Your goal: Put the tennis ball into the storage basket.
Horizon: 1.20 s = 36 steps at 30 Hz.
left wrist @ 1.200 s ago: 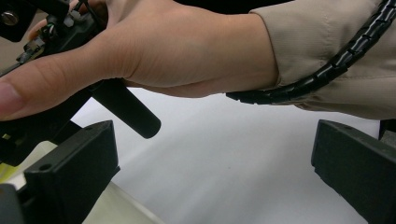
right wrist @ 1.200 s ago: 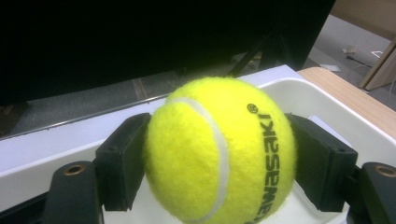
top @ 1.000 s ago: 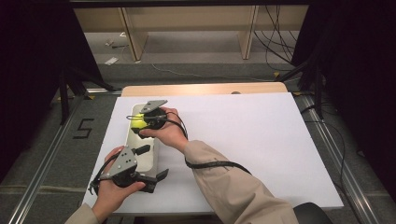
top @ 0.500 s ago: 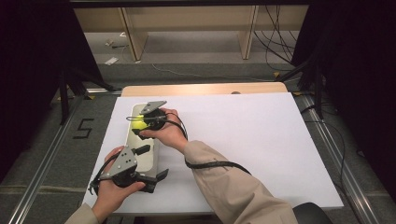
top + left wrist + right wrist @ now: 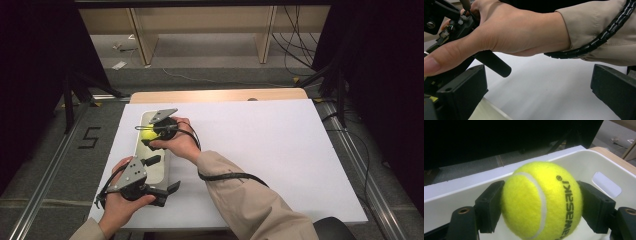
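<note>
My right gripper (image 5: 145,136) is shut on a yellow tennis ball (image 5: 148,132) and holds it above the far half of a long white tray (image 5: 159,171) at the table's left. In the right gripper view both black pads press the sides of the tennis ball (image 5: 541,200), with the tray's wall and handle slot (image 5: 586,162) right behind it. My left gripper (image 5: 164,175) rests at the tray's near end, open. Its jaws stand wide apart in the left gripper view (image 5: 536,97) with nothing between them, and the right hand (image 5: 519,27) and sleeve lie just beyond.
A white sheet (image 5: 260,150) covers the table top, with a strip of bare wood (image 5: 220,95) along the far edge. The right gripper's black cable (image 5: 230,176) loops over the forearm. Metal rails (image 5: 45,170) run along both sides of the table.
</note>
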Each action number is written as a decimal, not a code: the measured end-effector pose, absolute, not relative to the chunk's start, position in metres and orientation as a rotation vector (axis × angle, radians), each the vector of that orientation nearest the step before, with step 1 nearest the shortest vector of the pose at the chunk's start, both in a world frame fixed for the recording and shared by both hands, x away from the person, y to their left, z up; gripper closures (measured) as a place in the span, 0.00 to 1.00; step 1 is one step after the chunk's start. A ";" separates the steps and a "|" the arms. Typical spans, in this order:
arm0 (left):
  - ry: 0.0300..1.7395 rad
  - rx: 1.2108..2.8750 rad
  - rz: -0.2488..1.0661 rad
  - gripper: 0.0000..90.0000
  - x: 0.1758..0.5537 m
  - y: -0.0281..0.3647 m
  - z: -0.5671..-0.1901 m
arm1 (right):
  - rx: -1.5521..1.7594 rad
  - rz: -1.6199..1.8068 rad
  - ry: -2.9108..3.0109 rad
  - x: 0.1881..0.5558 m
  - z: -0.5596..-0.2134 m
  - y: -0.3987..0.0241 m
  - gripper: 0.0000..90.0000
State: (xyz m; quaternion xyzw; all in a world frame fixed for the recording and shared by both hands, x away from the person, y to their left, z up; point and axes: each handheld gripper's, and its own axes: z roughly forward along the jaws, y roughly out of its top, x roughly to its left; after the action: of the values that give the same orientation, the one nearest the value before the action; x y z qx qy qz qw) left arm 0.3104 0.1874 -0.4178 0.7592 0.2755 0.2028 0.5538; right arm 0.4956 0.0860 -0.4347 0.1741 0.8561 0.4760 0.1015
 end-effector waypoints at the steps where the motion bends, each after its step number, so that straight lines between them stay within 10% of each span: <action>1: 0.655 1.793 0.477 0.00 0.310 0.187 -0.418 | 0.511 1.407 2.529 0.496 -0.435 0.086 0.30; 36: 0.650 1.796 0.480 0.00 0.310 0.187 -0.418 | 0.565 1.466 2.499 0.499 -0.420 0.069 0.18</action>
State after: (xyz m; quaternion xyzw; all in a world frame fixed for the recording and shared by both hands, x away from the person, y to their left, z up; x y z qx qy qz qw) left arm 0.3104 0.1873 -0.4177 0.7596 0.2752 0.2032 0.5531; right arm 0.4989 0.0688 -0.4197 0.1906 0.8428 0.4944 0.0946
